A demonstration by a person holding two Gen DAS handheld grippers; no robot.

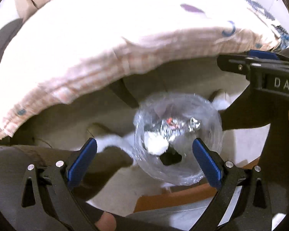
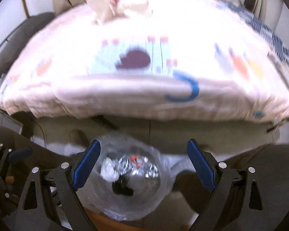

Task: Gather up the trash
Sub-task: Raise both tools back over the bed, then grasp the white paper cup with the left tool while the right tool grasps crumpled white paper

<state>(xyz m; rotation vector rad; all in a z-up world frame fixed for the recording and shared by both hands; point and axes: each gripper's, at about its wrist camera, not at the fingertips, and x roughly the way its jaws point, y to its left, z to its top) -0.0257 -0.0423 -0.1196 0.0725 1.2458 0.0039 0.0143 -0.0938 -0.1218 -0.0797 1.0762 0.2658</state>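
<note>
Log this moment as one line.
left tongs open | right tongs open | clear bag below, holds foil wrappers, white wad | nothing gripped | bed ahead

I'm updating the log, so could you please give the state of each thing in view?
left gripper: open, empty
right gripper: open, empty
clear bag: open-mouthed, on floor by the bed
foil wrapper: crumpled, inside bag
white tissue: wadded, inside bag
bedsheet: overhanging the bed edge
</note>
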